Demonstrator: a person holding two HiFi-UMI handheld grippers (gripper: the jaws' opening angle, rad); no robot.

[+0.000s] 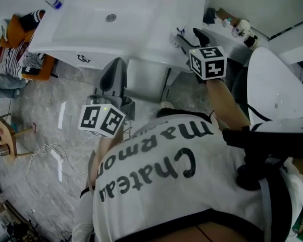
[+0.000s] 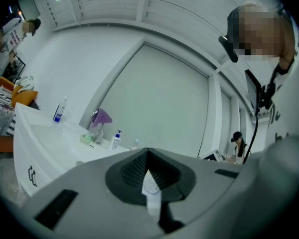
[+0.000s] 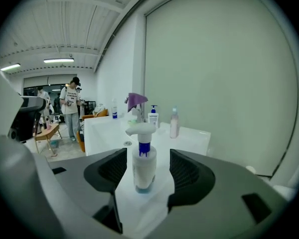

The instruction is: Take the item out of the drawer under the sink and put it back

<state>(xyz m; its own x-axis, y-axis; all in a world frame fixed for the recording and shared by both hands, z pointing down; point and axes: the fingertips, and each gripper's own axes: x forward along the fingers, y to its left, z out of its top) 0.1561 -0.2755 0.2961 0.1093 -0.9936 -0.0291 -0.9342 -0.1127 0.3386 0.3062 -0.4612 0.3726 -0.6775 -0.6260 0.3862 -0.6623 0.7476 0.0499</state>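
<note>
A white pump bottle (image 3: 143, 167) with a blue collar stands upright on the white sink counter (image 3: 187, 136). It sits between the jaws of my right gripper (image 3: 145, 159), which are open, with a gap on each side of the bottle. In the head view the right gripper (image 1: 190, 37) reaches over the counter's right end (image 1: 151, 34). My left gripper (image 1: 115, 68) hangs lower, in front of the cabinet (image 1: 70, 56) under the sink, pointing up. Seen from its own camera, the left gripper (image 2: 148, 159) is shut, with a small white strip at the seam.
A soap bottle (image 3: 153, 117), a pink bottle (image 3: 174, 123) and a tap with a purple cloth (image 3: 136, 100) line the counter's back. A toilet (image 1: 272, 89) stands at the right, an orange chair with clothes (image 1: 20, 49) at the left. Cables (image 1: 45, 150) lie on the floor. People (image 3: 71, 106) stand beyond.
</note>
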